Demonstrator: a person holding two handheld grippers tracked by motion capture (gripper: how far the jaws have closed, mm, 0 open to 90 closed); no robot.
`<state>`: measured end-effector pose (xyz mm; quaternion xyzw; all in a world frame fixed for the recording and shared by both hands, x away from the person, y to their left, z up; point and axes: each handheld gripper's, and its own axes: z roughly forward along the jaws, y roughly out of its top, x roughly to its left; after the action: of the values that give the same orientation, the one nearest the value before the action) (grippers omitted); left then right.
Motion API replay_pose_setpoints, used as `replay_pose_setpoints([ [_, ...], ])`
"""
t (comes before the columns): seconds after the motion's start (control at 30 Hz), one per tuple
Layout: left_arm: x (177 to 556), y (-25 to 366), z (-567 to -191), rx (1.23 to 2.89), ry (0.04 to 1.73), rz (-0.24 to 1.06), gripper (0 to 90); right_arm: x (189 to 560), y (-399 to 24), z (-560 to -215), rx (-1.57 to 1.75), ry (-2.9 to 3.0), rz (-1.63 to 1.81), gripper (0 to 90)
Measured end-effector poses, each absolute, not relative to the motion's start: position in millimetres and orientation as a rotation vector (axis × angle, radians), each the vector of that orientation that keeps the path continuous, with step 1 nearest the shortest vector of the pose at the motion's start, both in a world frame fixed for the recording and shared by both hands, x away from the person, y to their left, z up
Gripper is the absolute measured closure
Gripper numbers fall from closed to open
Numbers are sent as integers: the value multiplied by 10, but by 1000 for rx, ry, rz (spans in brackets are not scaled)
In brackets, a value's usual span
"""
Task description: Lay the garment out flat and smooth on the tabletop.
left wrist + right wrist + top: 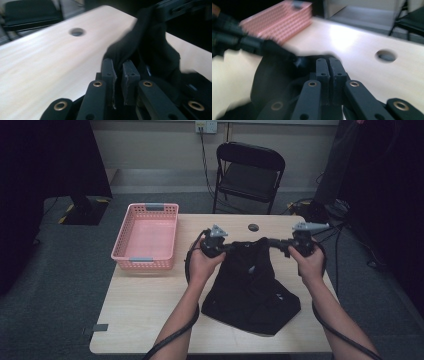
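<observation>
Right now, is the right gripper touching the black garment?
Touching. In the right gripper view the right gripper has its jaws closed on an edge of the black garment, and the cloth hangs from them.

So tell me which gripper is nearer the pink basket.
Left. The left gripper holds the black garment just right of the basket; the right gripper is farther right, across the garment.

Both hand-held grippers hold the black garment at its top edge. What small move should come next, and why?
Probably lift and spread the black garment: the left hand-held gripper and right hand-held gripper pinch its top edge, while its lower part lies bunched on the table.
</observation>
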<state>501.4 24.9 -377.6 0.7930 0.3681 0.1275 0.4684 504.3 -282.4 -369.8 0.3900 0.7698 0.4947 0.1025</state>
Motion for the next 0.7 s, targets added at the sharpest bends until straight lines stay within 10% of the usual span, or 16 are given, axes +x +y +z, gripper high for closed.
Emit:
replay_pose_setpoints([
  [0.1, 5264, 269, -3775, 1865, 1009, 433, 668, 5352, -2759, -3660, 1296, 2113, 1523, 802],
  [0.2, 5342, 221, -3755, 1880, 967, 491, 357, 5414, -2671, -3606, 1271, 2087, 1540, 471],
  [0.37, 5196, 109, -3818, 1911, 921, 461, 182, 5251, -2588, -3615, 1076, 2180, 1394, 152],
  [0.7, 4708, 135, -3840, 1910, 895, 436, 161, 4773, -2601, -3718, 1047, 2266, 1342, 128],
])
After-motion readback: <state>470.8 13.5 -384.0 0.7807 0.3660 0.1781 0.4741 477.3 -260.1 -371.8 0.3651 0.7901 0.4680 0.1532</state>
